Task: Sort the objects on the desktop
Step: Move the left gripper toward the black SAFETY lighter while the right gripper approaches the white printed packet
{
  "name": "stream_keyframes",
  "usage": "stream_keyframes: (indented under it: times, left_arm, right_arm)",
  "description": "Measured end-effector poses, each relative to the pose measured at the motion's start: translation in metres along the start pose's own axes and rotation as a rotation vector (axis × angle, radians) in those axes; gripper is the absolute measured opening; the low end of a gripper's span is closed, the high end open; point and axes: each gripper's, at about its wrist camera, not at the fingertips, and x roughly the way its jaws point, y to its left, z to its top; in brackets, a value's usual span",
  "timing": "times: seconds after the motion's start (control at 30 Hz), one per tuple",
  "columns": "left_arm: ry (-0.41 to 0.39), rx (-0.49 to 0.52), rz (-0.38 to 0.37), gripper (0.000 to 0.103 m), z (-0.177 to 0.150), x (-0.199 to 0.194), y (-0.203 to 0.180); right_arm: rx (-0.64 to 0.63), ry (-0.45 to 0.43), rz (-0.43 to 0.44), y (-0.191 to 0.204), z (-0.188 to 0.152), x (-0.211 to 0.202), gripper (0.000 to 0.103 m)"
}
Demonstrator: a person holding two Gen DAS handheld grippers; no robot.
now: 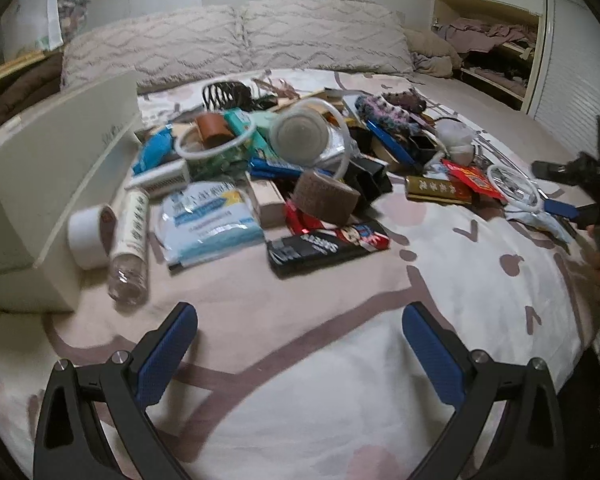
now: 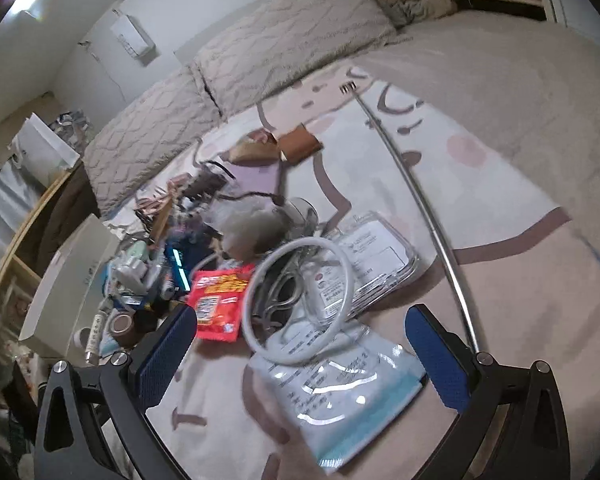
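Note:
A heap of small items lies on a patterned bedspread (image 1: 460,264). In the left wrist view I see a brown tape roll (image 1: 326,197), a black snack bar (image 1: 328,245), a clear bottle (image 1: 129,240), a white tape roll (image 1: 88,236) and a blue mask pack (image 1: 206,222). My left gripper (image 1: 300,356) hovers open in front of the heap, nothing between its fingers. In the right wrist view my right gripper (image 2: 300,356) is open over a mask pack (image 2: 340,396) and a white ring (image 2: 300,300), beside a red packet (image 2: 218,304). The right gripper (image 1: 572,196) also shows at the left view's far right.
A cream box (image 1: 40,184) stands at the heap's left. Pillows (image 1: 236,40) line the back of the bed. A long metal rod (image 2: 416,216) lies across the bedspread on the right. An open closet (image 1: 496,48) is at the back right.

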Motion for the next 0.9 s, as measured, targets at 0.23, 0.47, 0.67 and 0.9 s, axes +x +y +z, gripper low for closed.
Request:
stream_keyframes:
  times: [0.23, 0.47, 0.67, 0.9]
  left_arm:
    - [0.013, -0.045, -0.024, 0.103, 0.005, 0.005, 0.008]
    - [0.023, -0.128, -0.063, 0.103, 0.016, 0.012, 0.012]
    - [0.045, -0.073, 0.015, 0.103, 0.026, 0.027, -0.001]
    - [0.069, -0.109, -0.013, 0.103, 0.038, 0.04, -0.004]
  right_arm:
    - [-0.059, 0.034, 0.012, 0.001, -0.002, 0.01, 0.103]
    - [-0.186, 0.075, 0.015, 0.03, -0.027, 0.012, 0.103]
    - [-0.249, 0.107, 0.049, 0.053, -0.045, 0.015, 0.103]
    - [-0.332, 0.119, 0.031, 0.071, -0.059, 0.015, 0.103]
